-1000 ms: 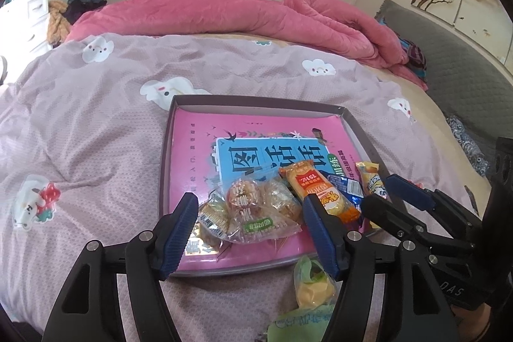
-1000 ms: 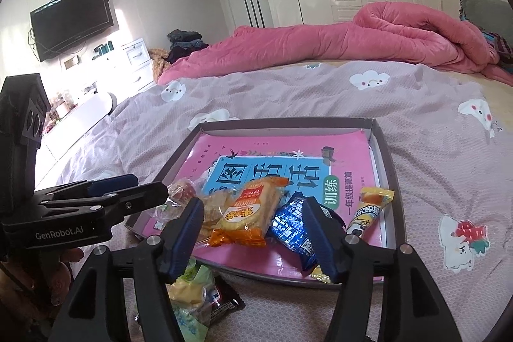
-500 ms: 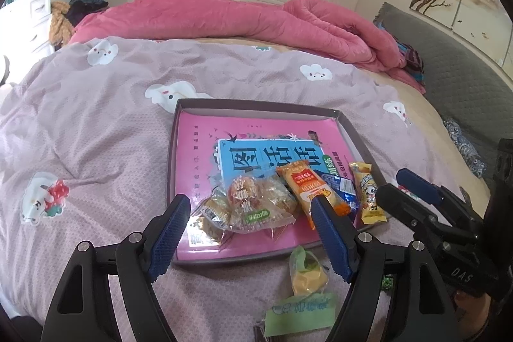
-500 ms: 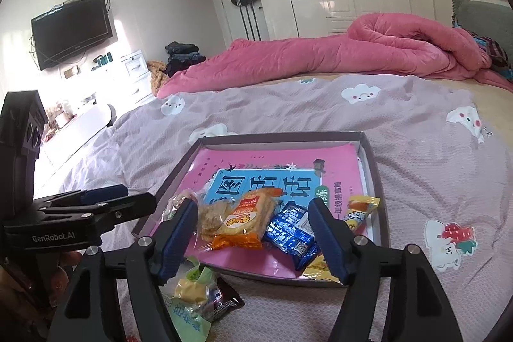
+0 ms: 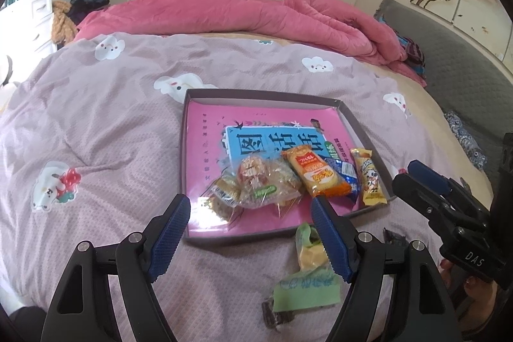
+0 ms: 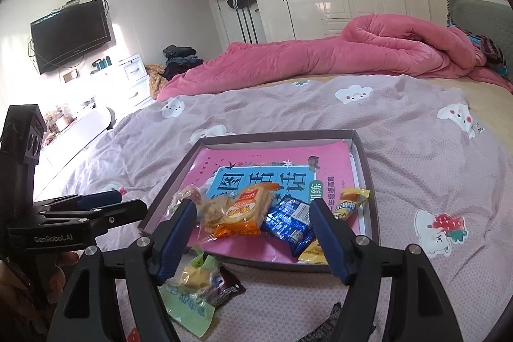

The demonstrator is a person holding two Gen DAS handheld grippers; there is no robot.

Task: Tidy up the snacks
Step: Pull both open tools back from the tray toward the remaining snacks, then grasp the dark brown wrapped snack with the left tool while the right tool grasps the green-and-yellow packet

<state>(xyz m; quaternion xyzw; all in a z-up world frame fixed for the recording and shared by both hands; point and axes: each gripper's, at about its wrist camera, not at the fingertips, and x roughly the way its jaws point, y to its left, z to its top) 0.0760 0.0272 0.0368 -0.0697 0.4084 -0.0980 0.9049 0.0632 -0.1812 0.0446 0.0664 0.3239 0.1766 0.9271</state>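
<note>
Both claws have backed off the tray (image 5: 368,130), now gaping, empty. Green packet (image 5: 304,287) on bed, 5 o'clock of left claw (image 5: 250,233), nearer it than right claw (image 6: 253,241).

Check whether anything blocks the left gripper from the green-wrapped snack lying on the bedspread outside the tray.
Nothing visible does. The green-wrapped snack lies on the bedspread just short of the tray, in the open under the open left gripper. A dark wrapper lies beside it.
</note>
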